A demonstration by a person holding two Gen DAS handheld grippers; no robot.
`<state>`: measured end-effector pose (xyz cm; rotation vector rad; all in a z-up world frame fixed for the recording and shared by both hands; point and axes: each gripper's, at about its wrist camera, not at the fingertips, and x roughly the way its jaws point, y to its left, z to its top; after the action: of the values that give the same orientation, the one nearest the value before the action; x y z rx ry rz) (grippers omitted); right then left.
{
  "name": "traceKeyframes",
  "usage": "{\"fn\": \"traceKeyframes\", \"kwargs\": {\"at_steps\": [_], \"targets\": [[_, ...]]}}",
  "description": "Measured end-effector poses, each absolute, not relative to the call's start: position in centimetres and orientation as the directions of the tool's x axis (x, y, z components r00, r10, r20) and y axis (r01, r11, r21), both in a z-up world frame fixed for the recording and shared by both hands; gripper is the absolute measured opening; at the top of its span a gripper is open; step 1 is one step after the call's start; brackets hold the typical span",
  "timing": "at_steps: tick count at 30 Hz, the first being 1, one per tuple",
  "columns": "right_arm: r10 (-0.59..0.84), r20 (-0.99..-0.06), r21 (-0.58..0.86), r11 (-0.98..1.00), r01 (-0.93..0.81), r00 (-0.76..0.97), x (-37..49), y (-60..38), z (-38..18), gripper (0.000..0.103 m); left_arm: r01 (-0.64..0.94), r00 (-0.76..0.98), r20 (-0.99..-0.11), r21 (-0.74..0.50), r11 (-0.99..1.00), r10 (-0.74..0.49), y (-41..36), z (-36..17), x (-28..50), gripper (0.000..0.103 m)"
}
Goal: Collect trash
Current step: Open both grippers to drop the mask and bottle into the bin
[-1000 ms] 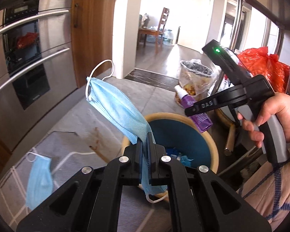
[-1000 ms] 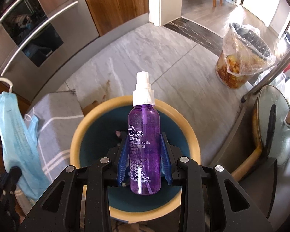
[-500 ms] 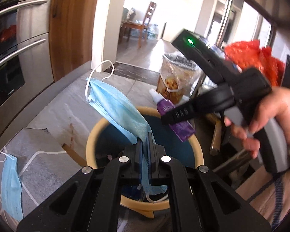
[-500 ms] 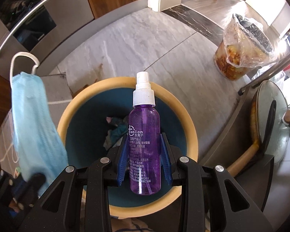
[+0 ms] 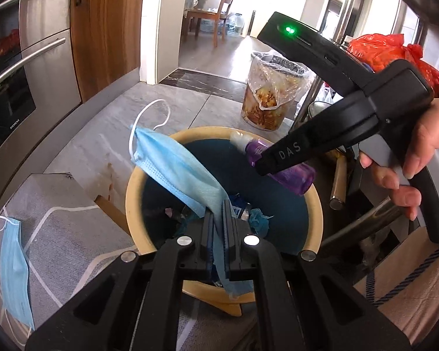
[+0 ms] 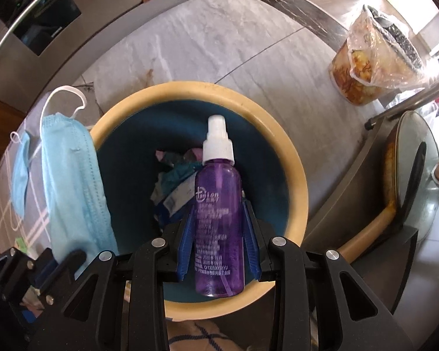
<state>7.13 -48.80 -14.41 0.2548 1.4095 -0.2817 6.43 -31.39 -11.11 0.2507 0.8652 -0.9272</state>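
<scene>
Nearest to me, the left claw point(image 5: 218, 231) was pinched tight on a blue face mask point(image 5: 178, 172), gripping it by its lower edge so the rest stood up and leaned out over the near rim of the bin point(image 5: 137, 175). Held that way, I judged, it would fall into the bin once let go, though its ear loop hung outside the rim. Beside it the right claw point(image 6: 219, 234) pointed straight down over the same opening, its blue pads closed on the body of a purple spray bottle point(image 6: 218, 204), white nozzle toward the far side; the bottle sat squarely above the blue interior, a sensible spot for a drop. The person's hand point(image 5: 418, 158) was wrapped round that tool's handle.

Down inside lay crumpled wrappers and scraps point(image 6: 175, 184), so the bin was already partly filled. A second mask point(image 5: 14, 266) lay on the grey striped mat point(image 5: 67, 228) left of the bin, not yet collected. Farther off on the tiled floor stood a plastic-lined pail of food waste point(image 5: 267, 99).
</scene>
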Motion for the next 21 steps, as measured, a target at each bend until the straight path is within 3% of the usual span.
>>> {"fn": "traceKeyframes", "kwargs": {"at_steps": [7,9,12,14,17,19,21], "targets": [[-0.078,-0.985,-0.017,0.932,0.361,0.156,7.2,-49.0,-13.6,0.034,0.787,0.291,-0.743,-0.172,0.592,-0.603,-31.3,-10.8,6.3,0.012],[-0.080,-0.983,-0.015,0.931,0.365,0.163,7.3,-49.0,-13.4,0.035,0.785,0.291,-0.740,-0.178,0.594,-0.607,-31.2,-10.6,6.4,0.020],[-0.086,-0.981,-0.018,0.934,0.356,0.176,7.6,-48.6,-13.0,0.037,0.781,0.304,-0.735,-0.172,0.601,-0.606,-30.8,-10.3,6.3,0.024],[-0.090,-0.975,-0.015,0.938,0.345,0.203,7.9,-48.1,-12.4,0.041,0.777,0.316,-0.732,-0.164,0.607,-0.603,-30.4,-9.9,6.3,0.031],[-0.109,-0.961,-0.018,0.942,0.335,0.254,8.3,-47.4,-11.2,0.048,0.761,0.343,-0.720,-0.163,0.628,-0.603,-29.6,-9.3,6.4,0.051],[-0.111,-0.948,-0.006,0.942,0.334,0.297,8.5,-46.9,-10.2,0.064,0.743,0.359,-0.715,-0.170,0.647,-0.600,-28.8,-8.9,6.7,0.055],[-0.109,-0.934,0.012,0.942,0.334,0.341,8.6,-46.6,-9.3,0.071,0.727,0.374,-0.712,-0.172,0.665,-0.593,-28.0,-8.5,7.0,0.059]]}}
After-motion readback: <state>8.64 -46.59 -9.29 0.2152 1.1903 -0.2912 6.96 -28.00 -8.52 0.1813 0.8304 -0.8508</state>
